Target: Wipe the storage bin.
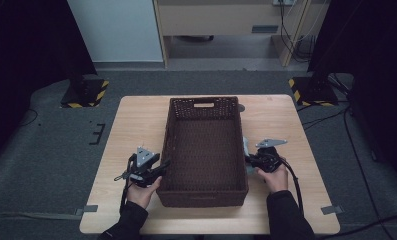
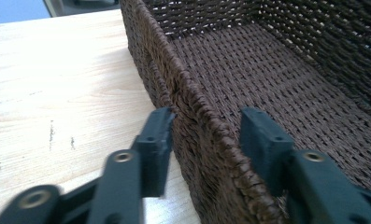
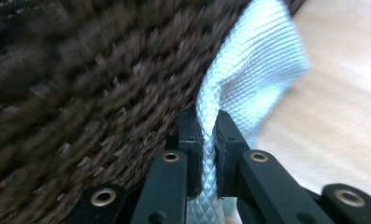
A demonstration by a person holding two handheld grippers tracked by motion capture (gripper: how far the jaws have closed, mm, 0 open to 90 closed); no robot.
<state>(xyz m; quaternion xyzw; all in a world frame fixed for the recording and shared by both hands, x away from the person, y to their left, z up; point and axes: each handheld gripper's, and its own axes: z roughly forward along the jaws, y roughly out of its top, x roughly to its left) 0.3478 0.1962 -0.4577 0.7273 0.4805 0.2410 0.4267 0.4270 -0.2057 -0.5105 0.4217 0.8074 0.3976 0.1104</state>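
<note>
the brown woven basket (image 1: 204, 150) sits mid-tabletop (image 1: 136, 120), its long axis running away from the person. the left hand-held gripper (image 2: 206, 140) straddles the basket's left wall, jaws spread. the right hand-held gripper (image 3: 208, 135) pinches a pale cloth (image 3: 253, 79) against the basket's right side.

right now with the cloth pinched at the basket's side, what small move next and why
Probably lift the right gripper over the rim of the dark brown woven wicker basket. Its jaws are shut on the pale textured cloth, which hangs outside the basket wall, and the basket floor looks bare. The left gripper straddles the other wall, jaws open.
</note>
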